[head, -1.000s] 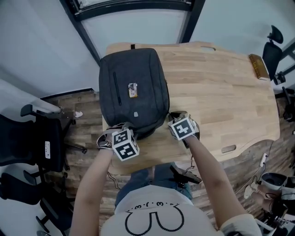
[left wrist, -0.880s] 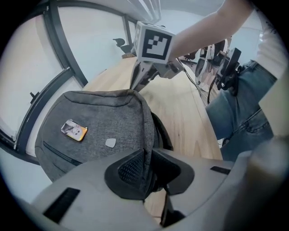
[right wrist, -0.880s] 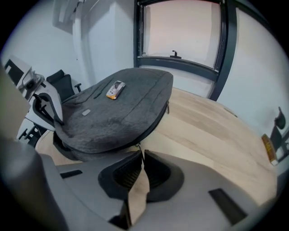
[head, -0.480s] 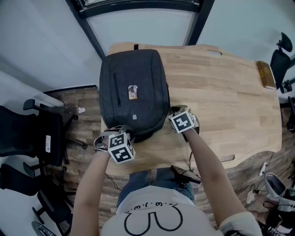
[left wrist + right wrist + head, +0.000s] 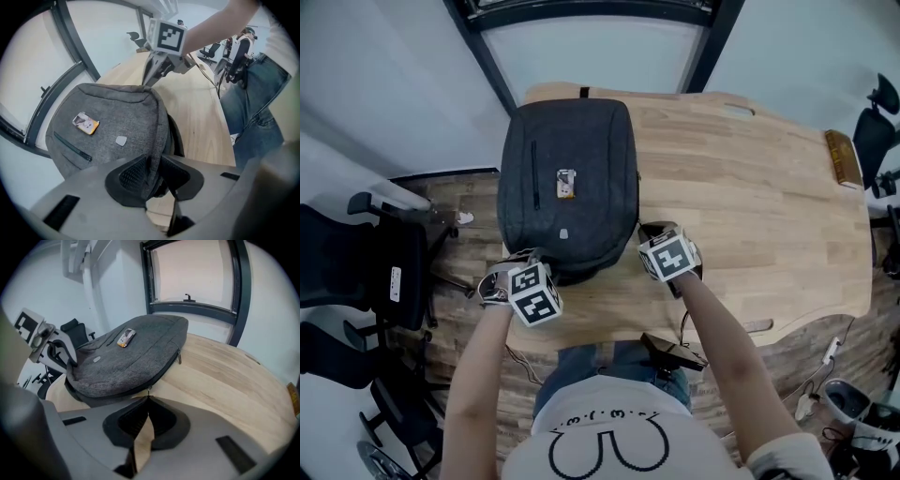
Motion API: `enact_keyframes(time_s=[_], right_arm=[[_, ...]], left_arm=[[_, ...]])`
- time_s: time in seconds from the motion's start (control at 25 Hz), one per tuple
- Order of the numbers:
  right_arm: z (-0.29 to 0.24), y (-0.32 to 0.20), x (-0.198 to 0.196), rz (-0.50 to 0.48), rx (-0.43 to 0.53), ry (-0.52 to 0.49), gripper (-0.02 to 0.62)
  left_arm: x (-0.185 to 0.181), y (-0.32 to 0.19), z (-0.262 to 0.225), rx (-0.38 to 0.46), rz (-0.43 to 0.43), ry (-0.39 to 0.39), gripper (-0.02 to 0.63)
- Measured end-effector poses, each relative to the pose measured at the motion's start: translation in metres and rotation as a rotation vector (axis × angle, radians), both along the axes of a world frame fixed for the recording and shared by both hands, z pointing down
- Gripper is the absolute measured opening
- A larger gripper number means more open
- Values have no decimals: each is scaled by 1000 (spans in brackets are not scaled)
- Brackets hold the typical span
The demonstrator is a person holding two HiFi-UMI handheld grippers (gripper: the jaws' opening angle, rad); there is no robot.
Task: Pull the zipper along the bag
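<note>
A dark grey backpack point(image 5: 567, 178) lies flat on the wooden table point(image 5: 750, 187), with a small orange-and-white tag point(image 5: 566, 183) on its front. My left gripper point(image 5: 151, 171) is at the bag's near left corner. The bag's seamed edge point(image 5: 157, 136) sits between its pads, and the jaws are opening. My right gripper point(image 5: 148, 399) is at the near right corner, shut on the small metal zipper pull point(image 5: 149, 390) of the side zipper point(image 5: 161, 373). A second pull point(image 5: 179, 357) hangs farther along that zipper. From above, both grippers, left point(image 5: 542, 267) and right point(image 5: 651, 232), flank the bag's near end.
Black office chairs point(image 5: 356, 272) stand on the floor to the left of the table. A brown oblong object point(image 5: 844, 159) lies at the table's far right edge. A dark window frame point(image 5: 581, 14) runs behind the bag. The person's legs are against the table's near edge.
My left gripper has shifted a little to the left at the bag's near corner. The right gripper has stayed at the near right corner.
</note>
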State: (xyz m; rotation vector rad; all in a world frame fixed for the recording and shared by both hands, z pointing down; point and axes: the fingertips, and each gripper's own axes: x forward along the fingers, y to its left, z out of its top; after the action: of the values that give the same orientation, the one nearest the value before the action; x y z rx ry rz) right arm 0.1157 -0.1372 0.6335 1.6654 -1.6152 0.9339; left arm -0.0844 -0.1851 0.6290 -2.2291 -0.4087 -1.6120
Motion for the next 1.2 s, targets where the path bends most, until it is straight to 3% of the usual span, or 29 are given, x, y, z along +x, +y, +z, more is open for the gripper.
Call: enact_keyframes(time_s=[0.12,0.28,0.4,0.52,0.68,0.76,0.84,0.88,1.0,1.2], right_arm=[[3,5,-31,-47,4,-26,57],[12,1,-81,-108,6,-100,57],[20,-2,-105,-184,-7,-89,57],[19,-2,-110,-182,2,-107,57],[15,-2,-108,-144,9,-121,57],[14,-2,-109,-139,11,-110,57],[13,-2,-110,-138,13,-102,57],[13,-3,-110,-138,13,-99,57],[15,-3,-110,-137,22,-89,57],[13,-1,-104,-182,3,-74,57]], left_arm=[[-22,-28,3,43,-63,-40,101],[-51,-81,4,193,-195,-77,135],[-69,-95,-3,253,-203,-116,151],[-57,-69,-22,201,-136,-99,204],[-6,-5,-32,56,-92,77,206],[11,11,-21,26,-111,123,206],[16,16,-7,7,-152,130,195],[16,17,-3,-3,-173,133,132],[14,17,1,-14,-202,148,119],[14,17,-1,-8,-172,115,107]])
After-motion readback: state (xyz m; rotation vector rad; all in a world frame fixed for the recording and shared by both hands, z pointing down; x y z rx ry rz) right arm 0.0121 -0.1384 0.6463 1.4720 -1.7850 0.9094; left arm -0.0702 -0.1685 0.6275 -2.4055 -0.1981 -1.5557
